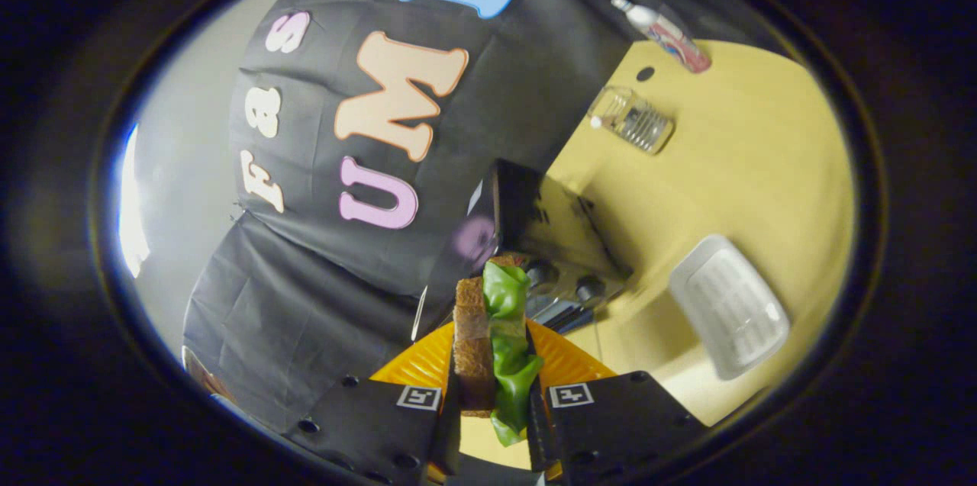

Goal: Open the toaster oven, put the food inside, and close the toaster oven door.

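My gripper is shut on a sandwich, brown bread with green lettuce, standing on edge between the two fingers. Under it lies an orange plate. The whole view is rolled steeply sideways. Just beyond the sandwich stands the toaster oven, a dark box with two knobs on its front; whether its door is open I cannot tell, since the sandwich hides part of it.
The yellow table carries a white ribbed tray beside the oven, a clear plastic bottle lying farther off, and a tube with a pink label near the far edge. The black booth wall rises behind the oven.
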`<state>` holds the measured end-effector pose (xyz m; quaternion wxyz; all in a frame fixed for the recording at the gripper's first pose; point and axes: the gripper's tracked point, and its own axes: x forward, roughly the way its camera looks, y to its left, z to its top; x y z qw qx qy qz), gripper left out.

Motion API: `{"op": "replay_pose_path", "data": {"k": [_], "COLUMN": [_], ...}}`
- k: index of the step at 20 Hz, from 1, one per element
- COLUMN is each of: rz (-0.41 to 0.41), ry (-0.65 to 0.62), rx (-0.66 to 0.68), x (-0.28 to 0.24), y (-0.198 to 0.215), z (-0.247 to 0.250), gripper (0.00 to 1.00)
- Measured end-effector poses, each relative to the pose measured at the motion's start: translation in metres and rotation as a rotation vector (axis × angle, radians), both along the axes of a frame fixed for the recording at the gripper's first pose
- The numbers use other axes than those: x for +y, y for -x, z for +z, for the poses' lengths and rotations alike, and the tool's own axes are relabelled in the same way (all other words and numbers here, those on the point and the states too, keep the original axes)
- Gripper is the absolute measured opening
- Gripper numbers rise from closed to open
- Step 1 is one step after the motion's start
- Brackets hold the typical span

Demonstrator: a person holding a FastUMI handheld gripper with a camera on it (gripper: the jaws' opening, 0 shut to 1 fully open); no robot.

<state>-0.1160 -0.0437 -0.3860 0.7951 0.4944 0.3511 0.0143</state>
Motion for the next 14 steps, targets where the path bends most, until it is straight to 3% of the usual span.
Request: {"op": "replay_pose_path", "data": {"k": [5, 14], "rz": [0.031, -0.015], "ry": [-0.056, -0.139], "rx": [0.043, 0.085], "x": [0.055, 0.118], "y": [-0.007, -0.049], "z": [-0.025, -0.084], "gripper": [0.37, 0.37]}}
